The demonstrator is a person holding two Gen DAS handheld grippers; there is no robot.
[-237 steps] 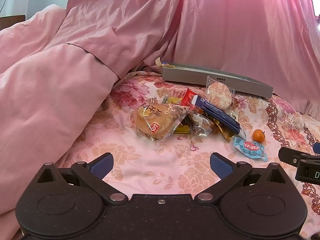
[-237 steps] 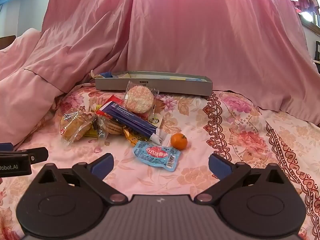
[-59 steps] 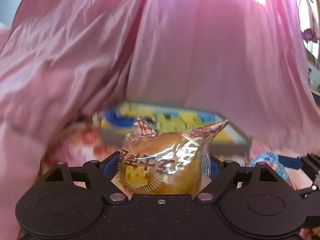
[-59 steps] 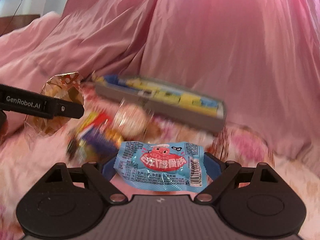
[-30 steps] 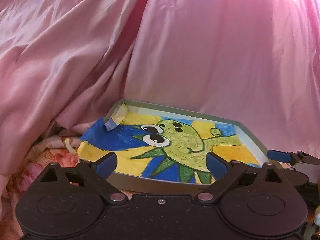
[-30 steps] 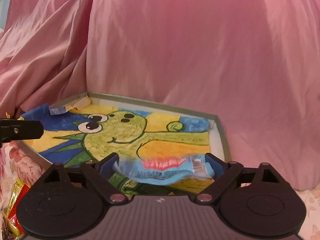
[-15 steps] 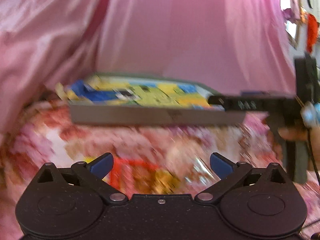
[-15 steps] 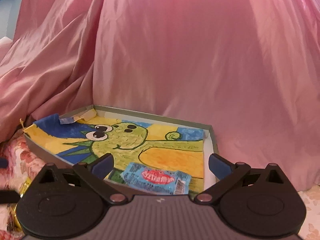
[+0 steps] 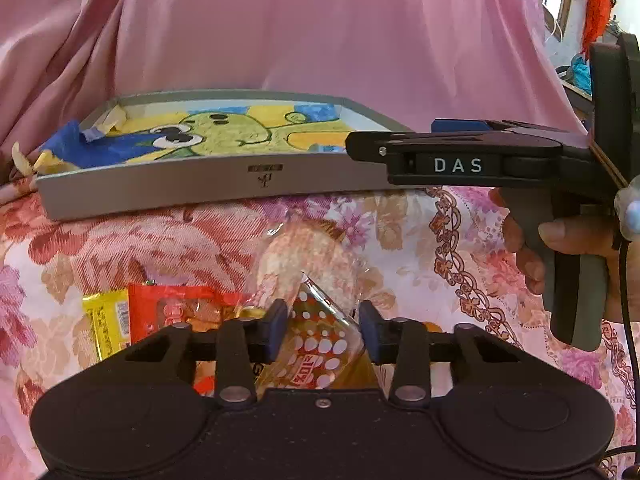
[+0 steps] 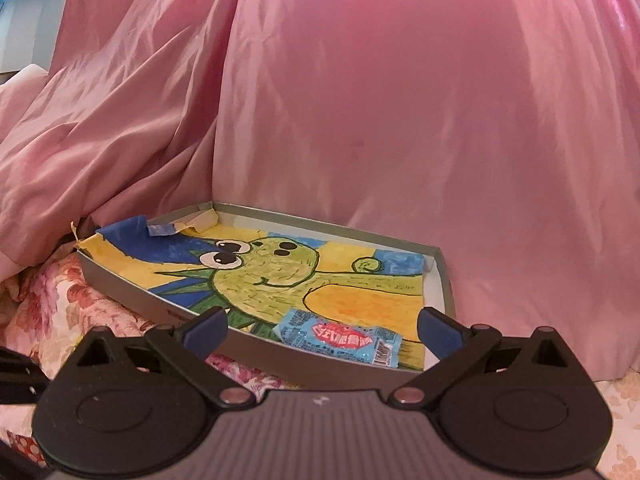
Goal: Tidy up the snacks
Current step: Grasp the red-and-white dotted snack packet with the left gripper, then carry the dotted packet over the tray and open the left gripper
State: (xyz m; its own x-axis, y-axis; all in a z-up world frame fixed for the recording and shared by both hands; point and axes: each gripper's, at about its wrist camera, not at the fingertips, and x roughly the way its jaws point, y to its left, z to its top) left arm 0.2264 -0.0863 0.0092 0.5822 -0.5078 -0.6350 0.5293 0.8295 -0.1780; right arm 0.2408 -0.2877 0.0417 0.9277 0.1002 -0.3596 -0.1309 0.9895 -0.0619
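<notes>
My left gripper [image 9: 322,328] is low over the snack pile on the floral bedsheet. Its jaws are closing, and the blue pads touch a clear packet with red and white dots [image 9: 320,344] held between them. Just beyond lies a round rice cracker [image 9: 304,256] in a clear wrapper. The grey tray [image 9: 200,184] with a green cartoon drawing sits behind the pile. My right gripper [image 10: 320,328] is open at the tray's [image 10: 132,300] near rim, nothing between its fingers. A blue snack packet [image 10: 340,340] lies inside the tray, just ahead of it.
A red packet [image 9: 176,312] and a yellow packet [image 9: 106,320] lie left of my left gripper. A person's hand [image 9: 568,236] holds the right gripper's handle at the right. A pink quilt [image 10: 400,120] rises behind and left of the tray.
My left gripper swung from over the tray down to the snack pile and its jaws narrowed onto the dotted packet. My right gripper released the blue packet into the tray and drew back slightly.
</notes>
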